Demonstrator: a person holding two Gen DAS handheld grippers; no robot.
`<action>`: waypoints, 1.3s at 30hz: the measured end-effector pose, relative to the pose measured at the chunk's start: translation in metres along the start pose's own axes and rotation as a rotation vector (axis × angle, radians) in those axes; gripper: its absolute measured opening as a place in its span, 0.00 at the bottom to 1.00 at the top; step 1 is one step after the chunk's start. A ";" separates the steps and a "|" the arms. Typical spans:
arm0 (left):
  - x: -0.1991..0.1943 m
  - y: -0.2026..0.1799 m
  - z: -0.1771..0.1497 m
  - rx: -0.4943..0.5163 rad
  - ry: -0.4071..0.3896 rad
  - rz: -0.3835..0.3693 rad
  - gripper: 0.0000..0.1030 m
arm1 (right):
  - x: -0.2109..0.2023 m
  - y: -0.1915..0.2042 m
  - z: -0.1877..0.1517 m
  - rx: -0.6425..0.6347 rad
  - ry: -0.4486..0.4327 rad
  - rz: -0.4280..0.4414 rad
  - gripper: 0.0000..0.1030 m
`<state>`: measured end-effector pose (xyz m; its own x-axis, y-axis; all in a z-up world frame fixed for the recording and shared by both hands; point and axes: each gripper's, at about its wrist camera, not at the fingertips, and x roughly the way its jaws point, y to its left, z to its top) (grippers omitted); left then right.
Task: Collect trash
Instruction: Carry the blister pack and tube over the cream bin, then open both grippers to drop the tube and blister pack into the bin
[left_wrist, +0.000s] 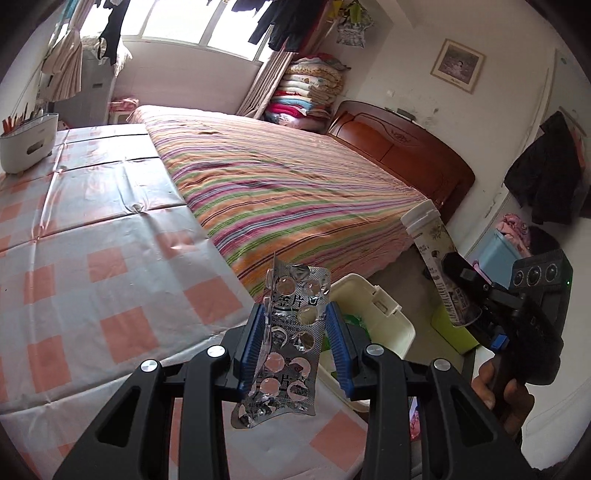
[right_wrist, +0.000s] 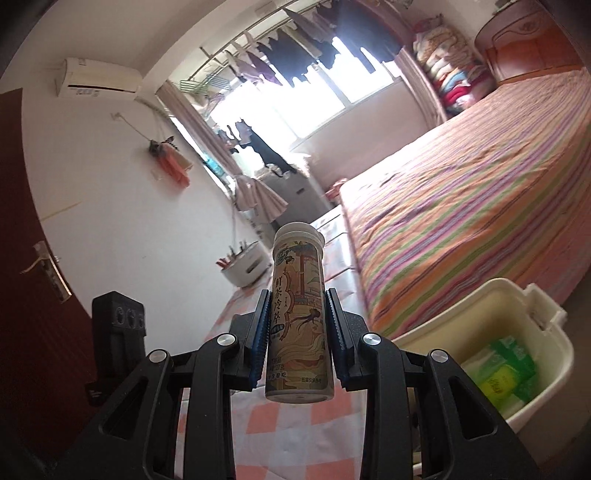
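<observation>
Holding an upright pill sheet (left_wrist: 291, 339) in its jaws, the left gripper (left_wrist: 295, 343) sits above the bin (left_wrist: 388, 314), nearer than the right gripper (right_wrist: 297, 339), jaws clamped on a tea tube (right_wrist: 297, 317).

One blister pack (left_wrist: 291, 332), one tube (right_wrist: 298, 321), one bin (right_wrist: 517, 295).

The left gripper (left_wrist: 295, 345) tips down a bit, and its blue pads squeeze a silver pill sheet (left_wrist: 286, 339). The right gripper (right_wrist: 297, 334) points almost flat, its pads tight on a tall tube (right_wrist: 297, 317). A hand (left_wrist: 504, 398) grips the right gripper's handle.
</observation>
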<state>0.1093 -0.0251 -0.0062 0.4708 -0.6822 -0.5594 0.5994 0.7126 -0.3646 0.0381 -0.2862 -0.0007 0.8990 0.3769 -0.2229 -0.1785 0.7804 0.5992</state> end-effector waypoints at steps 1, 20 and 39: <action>0.004 -0.003 0.000 -0.001 0.005 -0.007 0.33 | -0.001 -0.001 0.000 -0.001 -0.001 -0.006 0.27; 0.068 -0.050 -0.011 0.024 0.103 -0.072 0.33 | 0.009 -0.047 -0.017 0.004 0.095 -0.372 0.29; 0.106 -0.071 -0.019 0.063 0.175 -0.061 0.33 | -0.035 -0.035 -0.007 0.034 -0.049 -0.400 0.60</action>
<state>0.1051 -0.1450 -0.0539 0.3161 -0.6810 -0.6606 0.6653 0.6555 -0.3573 0.0102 -0.3230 -0.0188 0.9129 0.0218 -0.4076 0.2021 0.8434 0.4978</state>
